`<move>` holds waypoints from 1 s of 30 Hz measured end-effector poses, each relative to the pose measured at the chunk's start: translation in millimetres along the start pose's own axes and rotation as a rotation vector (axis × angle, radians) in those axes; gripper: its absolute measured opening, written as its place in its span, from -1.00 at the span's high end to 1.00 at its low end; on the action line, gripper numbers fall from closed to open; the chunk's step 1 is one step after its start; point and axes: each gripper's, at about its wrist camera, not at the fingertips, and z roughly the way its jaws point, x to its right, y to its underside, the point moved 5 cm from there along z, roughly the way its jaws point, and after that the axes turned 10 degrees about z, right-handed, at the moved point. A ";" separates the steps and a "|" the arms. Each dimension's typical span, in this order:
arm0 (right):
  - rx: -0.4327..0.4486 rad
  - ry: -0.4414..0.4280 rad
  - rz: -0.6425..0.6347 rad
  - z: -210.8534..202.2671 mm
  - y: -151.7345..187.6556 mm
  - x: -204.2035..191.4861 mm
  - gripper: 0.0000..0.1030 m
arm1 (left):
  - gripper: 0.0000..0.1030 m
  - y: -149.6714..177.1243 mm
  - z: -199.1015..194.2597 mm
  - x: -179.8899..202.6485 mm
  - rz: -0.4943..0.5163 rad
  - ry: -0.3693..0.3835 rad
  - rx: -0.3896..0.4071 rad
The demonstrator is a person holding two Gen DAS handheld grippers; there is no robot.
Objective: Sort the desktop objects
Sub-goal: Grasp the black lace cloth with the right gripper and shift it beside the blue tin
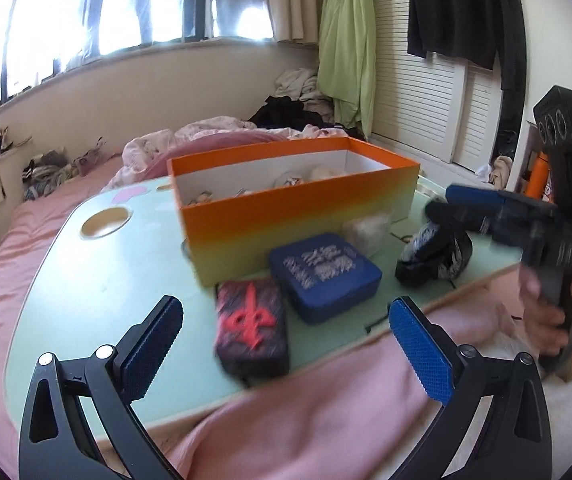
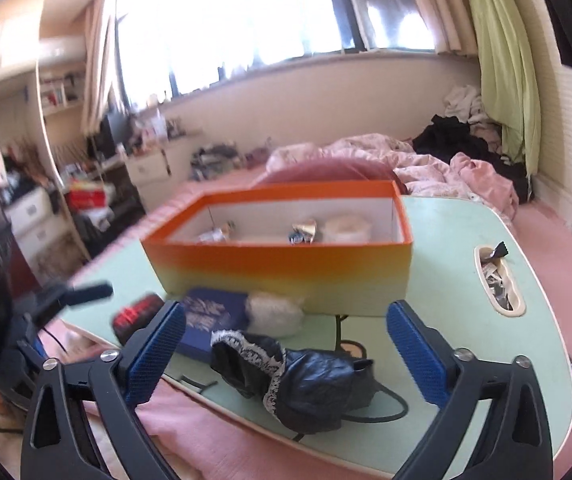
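An orange-to-yellow box [image 1: 298, 216] [image 2: 282, 268] stands open on a pale green lap table [image 1: 118, 264] [image 2: 454, 280], with small items inside. In front of it lie a black case with a red emblem [image 1: 251, 330] [image 2: 136, 314], a blue case with white lettering [image 1: 324, 276] [image 2: 210, 318], a white fluffy thing [image 1: 366, 228] [image 2: 274, 314] and a black lace-trimmed bundle [image 1: 434, 254] [image 2: 294, 380]. My left gripper [image 1: 286, 354] stands open just short of the two cases, holding nothing. My right gripper [image 2: 286, 356] [image 1: 466, 204] is open over the black bundle, its pads apart from it.
The table rests on a bed with pink covers [image 1: 326, 408] [image 2: 546, 248]. A round cup recess [image 1: 106, 220] and a long slot with scraps [image 2: 498, 284] are sunk into the tabletop. Thin black cords [image 2: 382, 408] lie by the bundle. A hand [image 1: 546, 312] holds the right gripper.
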 end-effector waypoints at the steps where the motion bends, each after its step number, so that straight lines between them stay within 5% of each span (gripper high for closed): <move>1: -0.002 -0.010 0.012 -4.0 -4.2 3.9 -0.71 | -0.99 1.8 -5.6 -3.2 -0.003 0.008 0.006; 4: -0.054 -0.022 0.010 -13.7 -12.4 10.4 -0.41 | -0.99 3.4 -18.1 -9.6 -0.010 0.037 0.009; 7: -0.222 -0.063 -0.073 -15.2 -2.0 4.1 -0.20 | -0.94 3.2 -17.4 -14.4 -0.008 0.043 -0.006; 9: -0.321 -0.050 -0.157 -14.3 14.4 -3.3 0.02 | -0.79 5.6 -9.1 -13.6 -0.008 0.056 -0.033; 11: -0.358 -0.002 -0.220 -8.7 27.5 -5.6 0.03 | -0.50 9.9 2.4 -9.6 -0.005 0.081 -0.076; 16: -0.409 0.016 -0.149 25.6 38.6 -3.6 0.42 | -0.16 11.0 26.6 5.3 -0.005 0.107 -0.113; 25: -0.311 0.046 -0.036 44.1 29.0 7.4 0.41 | -0.15 1.1 41.6 -10.0 -0.090 0.084 -0.091; 28: -0.284 0.022 -0.025 31.3 28.2 5.5 0.06 | -0.23 2.5 23.7 -13.4 -0.107 0.094 -0.039; 30: -0.247 0.020 -0.047 22.1 21.2 0.8 -0.18 | -0.53 3.6 12.3 -15.2 -0.082 0.050 -0.015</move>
